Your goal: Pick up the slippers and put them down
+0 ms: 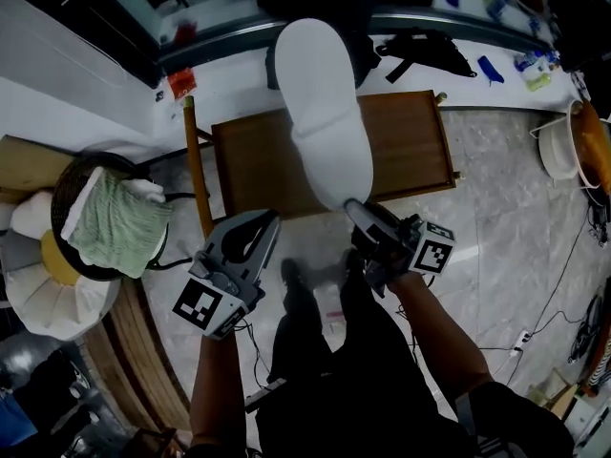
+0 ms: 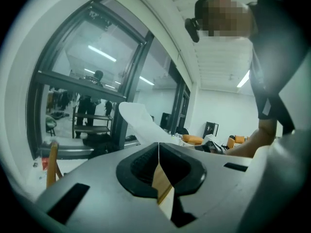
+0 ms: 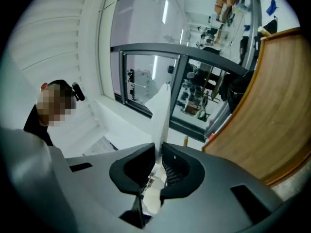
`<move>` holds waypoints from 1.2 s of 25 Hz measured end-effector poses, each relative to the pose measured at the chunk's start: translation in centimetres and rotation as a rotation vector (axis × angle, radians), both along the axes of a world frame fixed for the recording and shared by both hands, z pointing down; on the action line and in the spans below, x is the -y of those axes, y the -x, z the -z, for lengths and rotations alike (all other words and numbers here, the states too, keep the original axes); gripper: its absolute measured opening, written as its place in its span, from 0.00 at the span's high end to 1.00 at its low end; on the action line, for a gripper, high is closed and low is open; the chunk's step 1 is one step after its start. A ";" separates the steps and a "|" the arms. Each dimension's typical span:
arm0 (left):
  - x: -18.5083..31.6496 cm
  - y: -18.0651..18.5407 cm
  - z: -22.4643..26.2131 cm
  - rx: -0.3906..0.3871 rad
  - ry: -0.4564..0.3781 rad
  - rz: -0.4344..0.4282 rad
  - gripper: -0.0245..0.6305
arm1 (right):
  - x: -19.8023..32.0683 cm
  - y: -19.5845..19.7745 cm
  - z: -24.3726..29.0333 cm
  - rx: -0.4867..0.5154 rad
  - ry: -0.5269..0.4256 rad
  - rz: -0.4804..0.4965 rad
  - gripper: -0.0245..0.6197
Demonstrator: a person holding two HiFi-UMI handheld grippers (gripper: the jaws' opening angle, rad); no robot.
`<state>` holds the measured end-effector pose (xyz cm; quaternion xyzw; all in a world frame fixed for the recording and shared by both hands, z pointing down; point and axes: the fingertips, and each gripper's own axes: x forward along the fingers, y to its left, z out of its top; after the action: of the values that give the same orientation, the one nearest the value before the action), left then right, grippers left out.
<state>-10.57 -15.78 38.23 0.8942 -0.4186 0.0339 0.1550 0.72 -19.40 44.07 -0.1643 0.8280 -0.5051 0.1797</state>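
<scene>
Slipper (image 1: 325,113), white and long, takes up the upper middle of the head view. Its near end is pinched in the right gripper (image 1: 355,210) and the rest reaches away toward the top of the frame, free of any surface. In the right gripper view the slipper (image 3: 161,111) appears edge-on as a thin white blade rising out of the right gripper (image 3: 158,155), whose dark jaws are clamped onto it from both sides. The left gripper (image 1: 265,223) sits at the lower left of the head view, just beside the right one but apart from the slipper. In its own view the left gripper (image 2: 158,148) has its jaws pressed together with nothing between them, and the slipper (image 2: 138,123) shows beyond them, left of centre. Each gripper carries a cube with square black-and-white markers, one at the lower left (image 1: 204,305) and one at the right (image 1: 434,252). Behind the slipper in the head view lies a brown wooden counter (image 1: 410,141) with a raised rim, which also fills the right side of the right gripper view (image 3: 282,115). The person's dark-trousered legs (image 1: 315,351) stand below on a pale marbled floor (image 1: 516,246). At the left edge, a dark round basket (image 1: 62,197) holds a folded green towel (image 1: 115,222). A white basin (image 1: 557,141) sits at the far right.
</scene>
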 end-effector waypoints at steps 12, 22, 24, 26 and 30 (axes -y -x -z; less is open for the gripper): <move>-1.1 -3.1 -10.1 -0.038 0.112 -0.054 0.94 | -2.0 -0.3 -11.5 -0.058 0.142 0.017 0.88; -1.9 -2.7 -15.3 -0.035 0.144 -0.058 0.94 | -3.4 0.9 -17.4 -0.054 0.226 0.015 0.88; -1.9 -2.5 -16.2 -0.031 0.147 -0.058 0.94 | -3.5 0.9 -18.2 -0.048 0.248 0.007 0.88; -1.8 -2.3 -17.1 -0.030 0.150 -0.057 0.94 | -3.7 0.9 -19.1 -0.051 0.267 0.005 0.88; -1.9 -2.1 -18.4 -0.026 0.150 -0.059 0.94 | -3.4 1.2 -19.9 -0.055 0.287 -0.018 0.88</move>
<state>-8.49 -13.92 56.59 0.8924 -0.3863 0.0581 0.2259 -0.46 -16.03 63.96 -0.2097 0.7504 -0.6118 0.1361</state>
